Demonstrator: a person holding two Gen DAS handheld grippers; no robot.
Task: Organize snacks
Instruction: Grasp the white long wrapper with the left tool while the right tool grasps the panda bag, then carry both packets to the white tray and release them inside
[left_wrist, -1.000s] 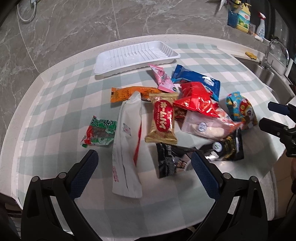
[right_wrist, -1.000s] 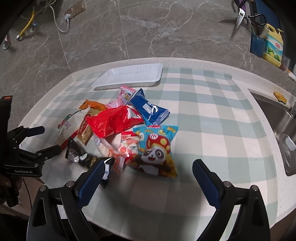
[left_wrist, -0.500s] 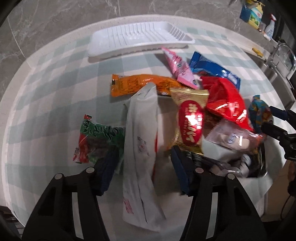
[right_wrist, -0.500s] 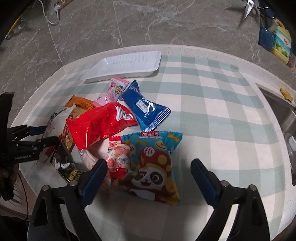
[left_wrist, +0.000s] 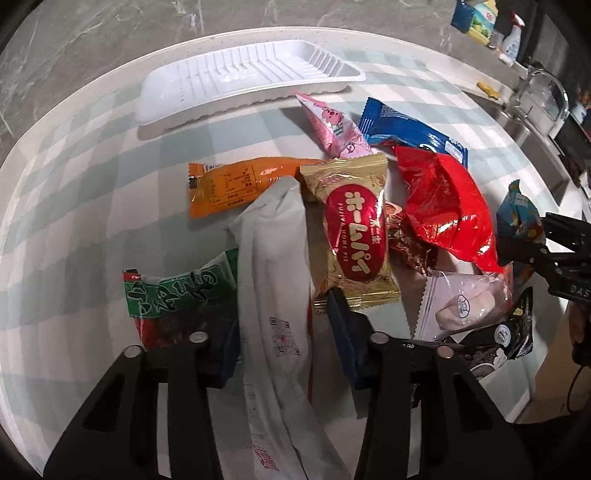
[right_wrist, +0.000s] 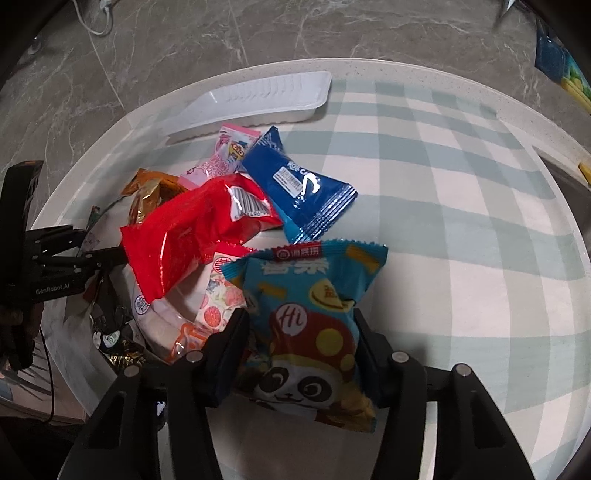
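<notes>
Both of our hand-held grippers have dropped closer to the snack pile since a second ago. Our left hand-held gripper (left_wrist: 284, 328), pitched steeply down, is closing around the long white packet (left_wrist: 275, 295) lying beside the gold pie packet (left_wrist: 354, 236). Our right hand-held gripper (right_wrist: 301, 332), also steeply down, is closing on the blue panda bag (right_wrist: 310, 317), which sits nearer us than the white tray (right_wrist: 258, 96) on the bench (right_wrist: 461, 221).

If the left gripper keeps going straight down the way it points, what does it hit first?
The long white packet. It already lies between the left gripper fingers, whose jaws are closing around it, so further travel would press it onto the checked tablecloth. Whether the pads touch it yet is unclear.
</notes>
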